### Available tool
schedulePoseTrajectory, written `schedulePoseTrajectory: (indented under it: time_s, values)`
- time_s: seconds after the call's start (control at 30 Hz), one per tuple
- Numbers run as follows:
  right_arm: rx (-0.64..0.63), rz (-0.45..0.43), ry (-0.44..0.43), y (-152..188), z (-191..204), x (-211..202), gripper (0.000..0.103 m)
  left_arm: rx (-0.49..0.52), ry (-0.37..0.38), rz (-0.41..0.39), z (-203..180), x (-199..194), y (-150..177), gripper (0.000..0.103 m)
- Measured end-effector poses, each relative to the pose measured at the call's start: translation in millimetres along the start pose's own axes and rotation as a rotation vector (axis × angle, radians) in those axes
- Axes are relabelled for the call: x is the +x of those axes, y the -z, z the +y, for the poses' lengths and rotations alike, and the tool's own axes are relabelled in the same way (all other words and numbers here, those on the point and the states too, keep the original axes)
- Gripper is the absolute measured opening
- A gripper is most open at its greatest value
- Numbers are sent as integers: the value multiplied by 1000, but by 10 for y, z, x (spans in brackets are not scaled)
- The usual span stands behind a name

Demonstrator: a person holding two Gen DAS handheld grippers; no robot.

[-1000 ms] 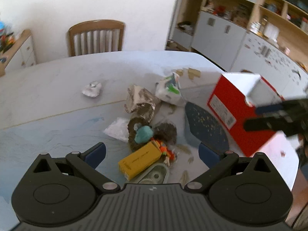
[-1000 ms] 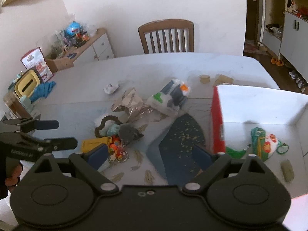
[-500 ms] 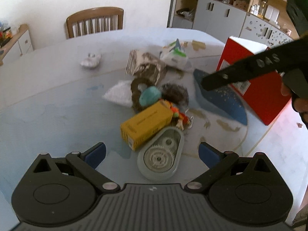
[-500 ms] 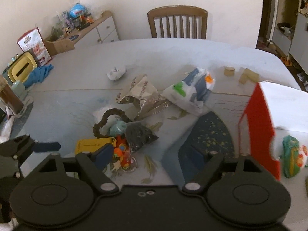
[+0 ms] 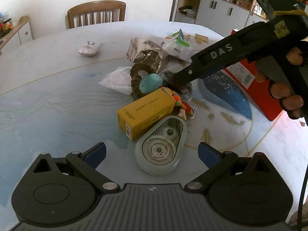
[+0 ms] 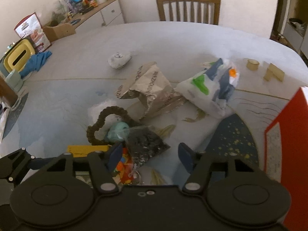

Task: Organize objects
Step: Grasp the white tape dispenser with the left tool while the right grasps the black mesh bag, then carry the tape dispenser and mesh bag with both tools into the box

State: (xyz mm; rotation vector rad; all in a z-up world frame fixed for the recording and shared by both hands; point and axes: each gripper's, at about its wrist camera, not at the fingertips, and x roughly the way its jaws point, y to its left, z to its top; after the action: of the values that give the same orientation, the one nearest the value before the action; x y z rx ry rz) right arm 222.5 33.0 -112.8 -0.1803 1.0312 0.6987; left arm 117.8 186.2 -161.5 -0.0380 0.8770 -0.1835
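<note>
A pile of small items lies on the table. My left gripper (image 5: 152, 152) is open, just before a clear gear case (image 5: 160, 147) and a yellow box (image 5: 145, 111). My right gripper (image 6: 149, 154) is open, its jaws on either side of a dark speckled packet (image 6: 145, 144). From the left wrist view the right gripper (image 5: 173, 83) reaches down onto that packet (image 5: 185, 88). A brown scrunchie (image 6: 105, 118) rings a teal toy (image 6: 117, 131). An orange figure (image 5: 178, 100) lies by the box. A red box (image 5: 256, 80) stands on the right.
A silver foil bag (image 6: 152, 88), a white printed bag (image 6: 211, 88) and a white pouch (image 6: 119, 58) lie farther back. A dark blue speckled sheet (image 6: 233, 140) lies by the red box (image 6: 284, 144). Wooden blocks (image 6: 273, 74) and a chair (image 6: 187, 7) are beyond.
The right gripper moved forward and down over the pile to the dark packet. The left gripper drew back a little, so the gear case and yellow box show larger.
</note>
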Motion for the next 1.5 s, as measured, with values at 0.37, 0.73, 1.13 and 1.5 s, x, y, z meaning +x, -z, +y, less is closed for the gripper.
schedulePoseTrajectory:
  time_s: [0.37, 0.73, 1.13, 1.5]
  values:
    - [8, -4, -23, -34, -31, 79, 44, 2, 22, 15, -58, -4, -12, 72]
    - [32, -64, 5, 31, -37, -88, 29, 5, 4, 23, -96, -29, -16, 53]
    - [122, -139, 34, 245, -121, -664, 27, -29, 41, -13, -150, -267, -72, 53]
    - [177, -247, 76, 481, -266, -1414, 26, -4, 66, -107, -364, -575, -275, 52]
